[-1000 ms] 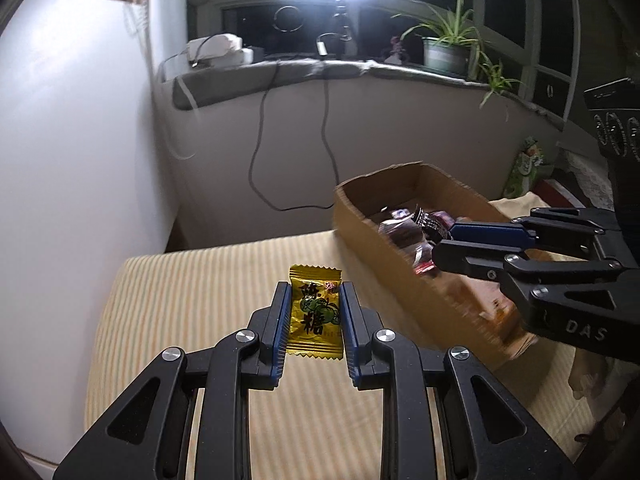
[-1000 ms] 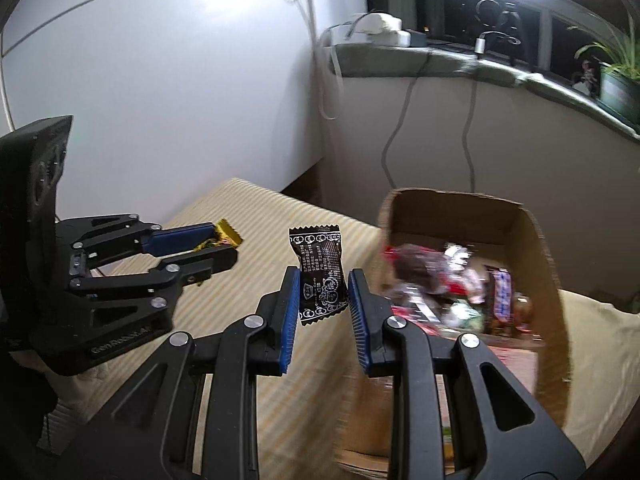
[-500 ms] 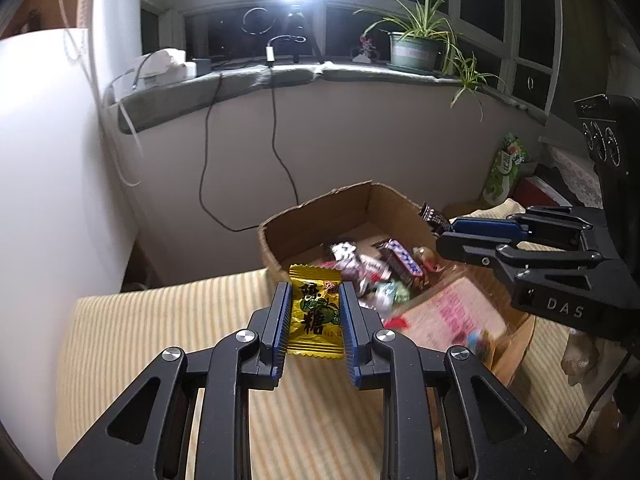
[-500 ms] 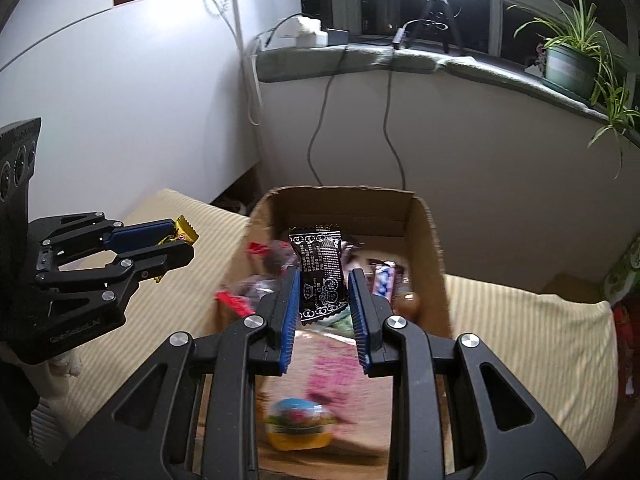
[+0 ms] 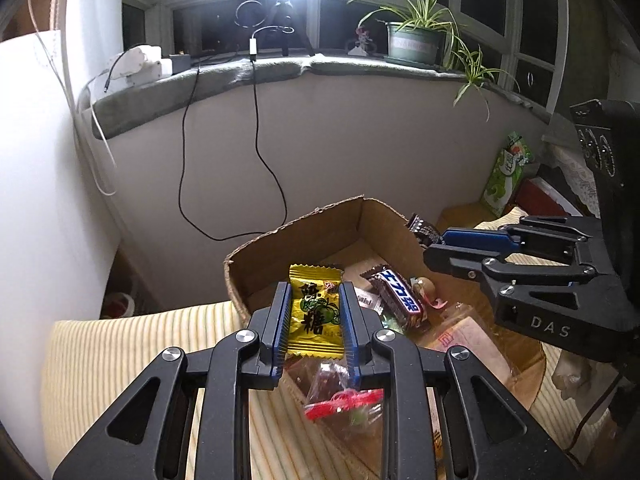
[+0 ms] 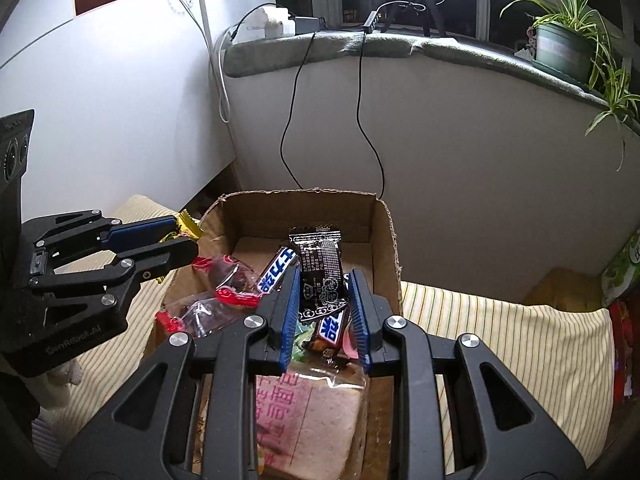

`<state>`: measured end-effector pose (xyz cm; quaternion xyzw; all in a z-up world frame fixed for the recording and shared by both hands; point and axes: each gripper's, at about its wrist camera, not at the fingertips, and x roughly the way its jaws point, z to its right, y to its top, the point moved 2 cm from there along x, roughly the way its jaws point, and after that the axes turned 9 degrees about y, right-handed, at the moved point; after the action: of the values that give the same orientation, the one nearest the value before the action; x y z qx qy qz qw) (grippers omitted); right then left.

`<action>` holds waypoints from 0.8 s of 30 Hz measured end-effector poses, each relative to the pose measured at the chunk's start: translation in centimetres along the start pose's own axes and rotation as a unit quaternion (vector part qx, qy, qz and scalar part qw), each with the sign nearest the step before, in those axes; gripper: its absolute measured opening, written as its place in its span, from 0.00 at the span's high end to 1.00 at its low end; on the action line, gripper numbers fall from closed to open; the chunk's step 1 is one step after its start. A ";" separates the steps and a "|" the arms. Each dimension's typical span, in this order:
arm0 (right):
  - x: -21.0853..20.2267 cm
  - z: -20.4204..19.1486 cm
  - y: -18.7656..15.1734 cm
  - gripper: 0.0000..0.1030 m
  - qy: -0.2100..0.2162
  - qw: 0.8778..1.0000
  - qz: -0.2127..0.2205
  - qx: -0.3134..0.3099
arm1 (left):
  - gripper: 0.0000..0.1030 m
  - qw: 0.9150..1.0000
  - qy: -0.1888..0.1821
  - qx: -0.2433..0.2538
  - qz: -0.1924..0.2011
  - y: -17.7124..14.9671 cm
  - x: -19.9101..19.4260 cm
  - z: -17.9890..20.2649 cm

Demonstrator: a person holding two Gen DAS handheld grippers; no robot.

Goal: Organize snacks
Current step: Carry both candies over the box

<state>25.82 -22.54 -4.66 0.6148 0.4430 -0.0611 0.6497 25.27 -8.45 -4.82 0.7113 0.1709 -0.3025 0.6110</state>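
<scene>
My left gripper (image 5: pixel 314 312) is shut on a yellow candy packet (image 5: pixel 316 310) and holds it over the near-left corner of an open cardboard box (image 5: pixel 280 248). My right gripper (image 6: pixel 325 300) is shut on a black snack packet (image 6: pixel 322 276) and holds it above the middle of the same box (image 6: pixel 304 204). The box holds several snacks: a brown and blue chocolate bar (image 5: pixel 396 294), clear red-trimmed packets (image 6: pixel 224 284) and a bagged bread slice (image 6: pixel 308 412). The right gripper (image 5: pixel 436 246) shows at the right of the left wrist view; the left gripper (image 6: pixel 180 238) shows at the left of the right wrist view.
The box rests on a yellow striped cushion (image 5: pixel 132 352). Behind it is a grey wall with hanging black cables (image 6: pixel 296 120), a windowsill with a potted plant (image 5: pixel 416 40) and a bright lamp. A green carton (image 5: pixel 506 168) and red items stand at the right.
Both grippers have moved from beside the box to above it, each still holding its packet. The box now fills the lower middle of both views.
</scene>
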 end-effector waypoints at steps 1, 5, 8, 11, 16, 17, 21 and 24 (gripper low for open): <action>0.3 0.1 0.1 0.75 0.001 1.000 -0.002 0.001 | 0.79 1.000 0.000 0.000 -0.001 0.1 0.1 0.1; 1.4 0.7 0.2 0.75 0.007 1.000 -0.012 0.010 | 0.79 1.000 -0.001 0.001 -0.002 0.5 0.5 0.5; 1.8 0.9 0.1 0.75 0.008 1.000 -0.015 0.015 | 0.79 1.000 -0.002 0.004 -0.003 0.6 0.7 0.8; 1.8 1.3 -0.2 0.75 0.010 1.000 -0.017 0.021 | 0.78 1.000 -0.003 0.006 -0.004 0.7 0.8 1.0; 1.8 1.9 -0.3 0.74 0.010 0.999 -0.020 0.027 | 0.78 1.000 -0.004 0.007 -0.007 0.8 1.0 1.4; 1.7 2.0 -0.4 0.74 0.009 0.999 -0.020 0.028 | 0.78 1.000 -0.004 0.008 -0.008 0.8 1.0 1.4; 1.7 2.0 -0.4 0.74 0.007 0.999 -0.022 0.025 | 0.78 1.000 -0.001 0.010 -0.009 0.7 1.0 1.6; 1.8 1.8 -0.5 0.74 0.006 0.999 -0.023 0.022 | 0.78 1.000 0.000 0.011 -0.010 0.7 1.0 1.6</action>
<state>27.46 -23.37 -6.44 0.6189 0.4596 -0.0821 0.6316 26.08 -10.32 -5.07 0.7161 0.1750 -0.3107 0.6000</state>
